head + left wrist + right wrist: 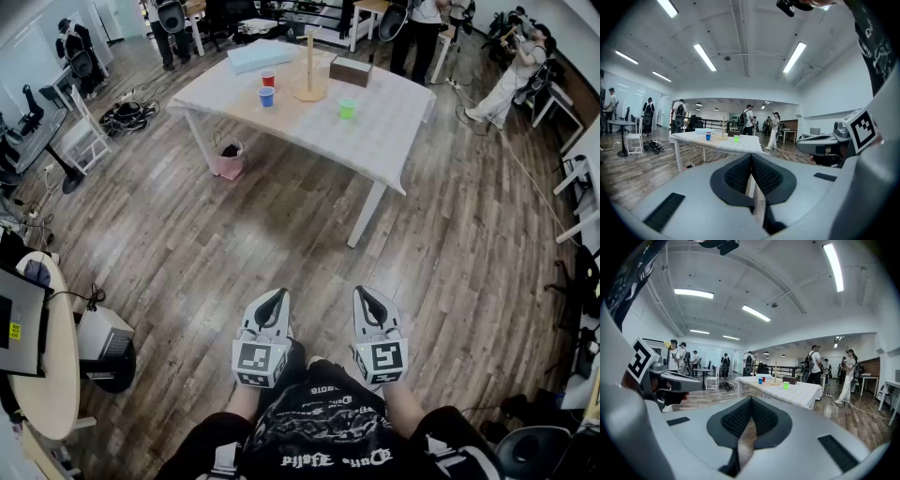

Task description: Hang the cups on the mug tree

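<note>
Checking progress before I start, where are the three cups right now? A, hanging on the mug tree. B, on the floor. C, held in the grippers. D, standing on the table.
D: the red cup, blue cup and green cup stand on the table near the bare mug tree, while the left gripper and right gripper are far from it, shut and empty.
</note>
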A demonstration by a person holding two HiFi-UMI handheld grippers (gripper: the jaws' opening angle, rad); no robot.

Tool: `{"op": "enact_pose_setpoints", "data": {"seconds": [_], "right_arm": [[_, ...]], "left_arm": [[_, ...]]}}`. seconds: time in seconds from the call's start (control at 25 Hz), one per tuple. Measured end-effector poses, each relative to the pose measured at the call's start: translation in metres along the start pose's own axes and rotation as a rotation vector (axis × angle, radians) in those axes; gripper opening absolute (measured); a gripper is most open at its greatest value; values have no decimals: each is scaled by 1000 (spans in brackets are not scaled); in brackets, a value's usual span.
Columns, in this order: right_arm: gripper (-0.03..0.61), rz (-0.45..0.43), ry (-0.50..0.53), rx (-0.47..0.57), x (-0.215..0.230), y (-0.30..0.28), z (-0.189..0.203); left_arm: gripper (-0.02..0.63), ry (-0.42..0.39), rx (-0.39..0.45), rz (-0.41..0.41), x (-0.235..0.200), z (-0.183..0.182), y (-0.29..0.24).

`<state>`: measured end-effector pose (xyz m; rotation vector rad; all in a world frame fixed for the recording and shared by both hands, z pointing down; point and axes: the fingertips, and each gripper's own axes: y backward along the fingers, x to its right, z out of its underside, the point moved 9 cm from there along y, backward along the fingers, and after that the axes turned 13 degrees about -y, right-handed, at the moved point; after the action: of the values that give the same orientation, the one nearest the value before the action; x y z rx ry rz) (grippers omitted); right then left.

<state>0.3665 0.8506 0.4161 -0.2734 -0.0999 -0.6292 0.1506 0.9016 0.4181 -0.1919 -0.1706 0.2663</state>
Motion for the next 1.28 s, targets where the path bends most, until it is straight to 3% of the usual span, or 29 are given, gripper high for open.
{"op": "enact_pose_setpoints", "data": {"seconds": [0.24,0.4,0.56,1.28], "right_arm": [[8,126,-33,50,11,-13,-10],[8,144,-22,62,16,-31,-18],[8,159,-58,66,16,-50,-20],[9,289,-127,86,-2,-173,-32]], "left_arm": [[20,32,33,-45,-32,-1,1],[20,14,67,-46,-51,-9,-16],[20,49,82,-46,-76,-11,-36],[20,24,116,90,-211,-2,-142]]}}
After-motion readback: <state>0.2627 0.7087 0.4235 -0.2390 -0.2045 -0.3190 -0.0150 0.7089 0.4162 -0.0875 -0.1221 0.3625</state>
